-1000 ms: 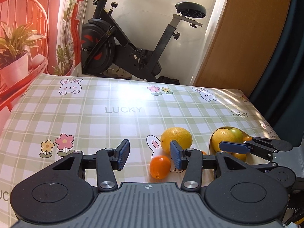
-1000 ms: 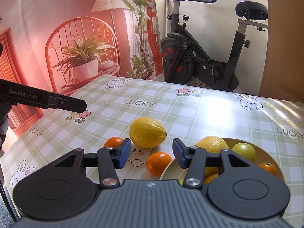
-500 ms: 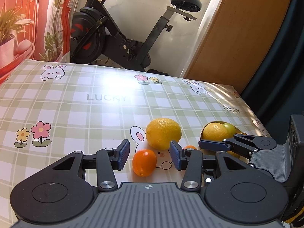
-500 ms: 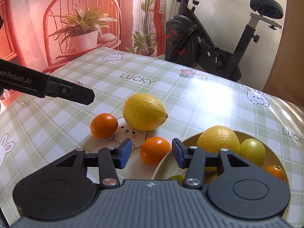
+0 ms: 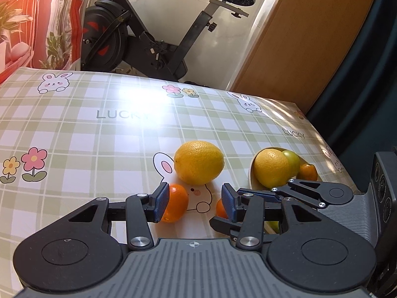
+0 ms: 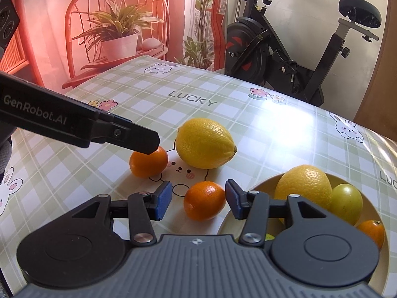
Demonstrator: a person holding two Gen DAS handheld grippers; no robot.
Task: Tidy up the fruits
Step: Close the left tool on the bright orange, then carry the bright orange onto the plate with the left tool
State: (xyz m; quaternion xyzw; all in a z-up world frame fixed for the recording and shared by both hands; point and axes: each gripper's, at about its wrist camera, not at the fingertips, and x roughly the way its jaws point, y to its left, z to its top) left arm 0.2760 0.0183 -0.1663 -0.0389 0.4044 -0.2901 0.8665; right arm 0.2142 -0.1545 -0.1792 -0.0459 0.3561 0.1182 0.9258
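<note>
Right tongs (image 6: pixel 196 200): open, straddling small orange (image 6: pixel 204 200) on bench (image 6: pixel 260 129) beside bowl (image 6: pixel 263 186).
Left tongs (image 5: pixel 194 202): open, beside second orange (image 5: pixel 175 206).
Risks: round fruit rolling away; tongs colliding; lemon (image 6: pixel 204 146) nudged.

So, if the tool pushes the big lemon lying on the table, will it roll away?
Probably a little. The lemon is oval and lies on its side on a glossy tablecloth, so it may wobble or turn. Its dimpled skin looks firm and should grip well.
</note>
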